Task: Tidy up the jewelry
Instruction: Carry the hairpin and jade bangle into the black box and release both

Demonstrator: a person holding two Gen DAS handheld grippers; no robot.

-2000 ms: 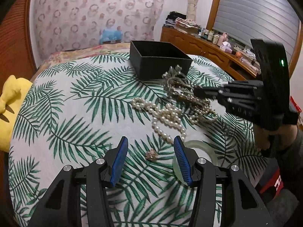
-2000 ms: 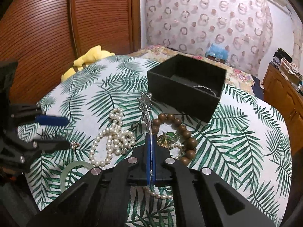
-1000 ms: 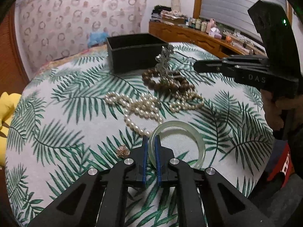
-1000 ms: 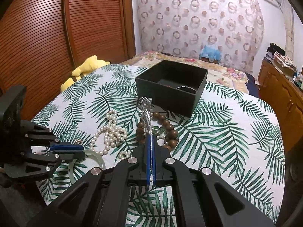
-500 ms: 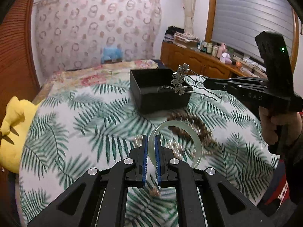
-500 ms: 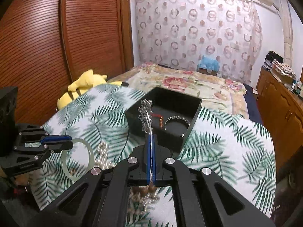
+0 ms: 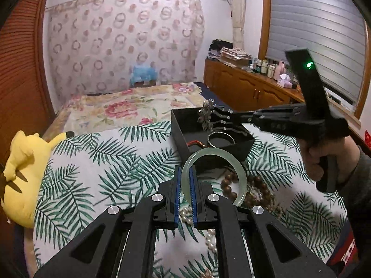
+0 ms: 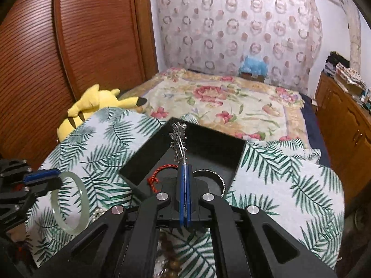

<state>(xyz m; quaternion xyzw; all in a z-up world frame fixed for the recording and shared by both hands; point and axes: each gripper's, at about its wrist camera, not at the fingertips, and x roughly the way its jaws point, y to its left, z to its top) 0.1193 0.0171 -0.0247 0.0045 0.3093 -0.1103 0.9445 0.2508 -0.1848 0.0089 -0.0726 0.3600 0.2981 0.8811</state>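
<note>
While the left gripper [image 7: 184, 192] clamps a pale green jade bangle [image 7: 234, 162] at frame centre, the right gripper [image 8: 184, 199] pinches a silver ornamental hairpin [image 8: 178, 139] over the black square box [image 8: 222, 148].

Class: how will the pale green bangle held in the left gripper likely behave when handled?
The bangle keeps its ring shape in the left gripper, so probably stiff. Its glossy surface may slip. Being round, it could roll if set on edge.
</note>
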